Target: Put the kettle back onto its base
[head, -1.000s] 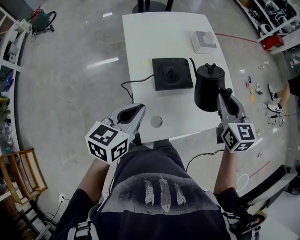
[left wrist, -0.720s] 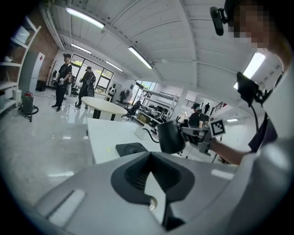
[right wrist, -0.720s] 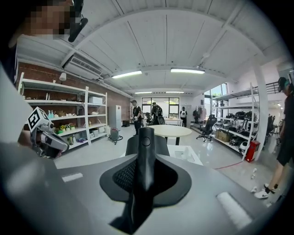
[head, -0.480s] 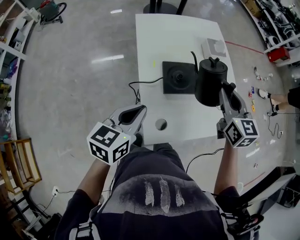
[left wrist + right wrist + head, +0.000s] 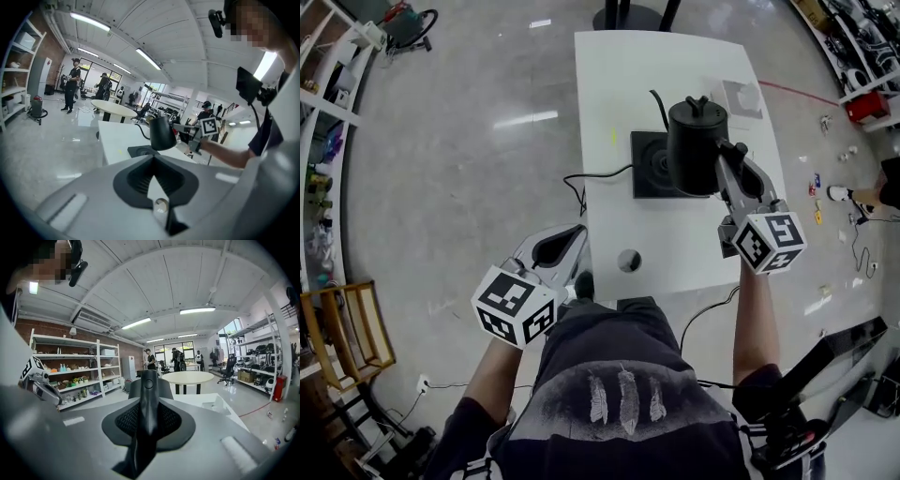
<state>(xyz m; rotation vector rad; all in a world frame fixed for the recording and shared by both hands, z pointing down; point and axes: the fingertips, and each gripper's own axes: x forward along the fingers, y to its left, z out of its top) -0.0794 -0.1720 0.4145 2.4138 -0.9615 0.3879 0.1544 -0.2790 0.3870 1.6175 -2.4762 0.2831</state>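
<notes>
The kettle (image 5: 694,148), black with a thin curved spout, sits in the upper middle of the head view, over the right part of its square black base (image 5: 649,169) on the white table (image 5: 675,66). We cannot tell whether it touches the base. We see the right gripper (image 5: 724,161) clamped on the kettle's handle, with its jaws drawn narrow around it. At lower left, just off the table's near corner, the left gripper (image 5: 575,232) has its tips together and nothing between them. A black cord (image 5: 591,175) runs from the base off the table's left edge.
</notes>
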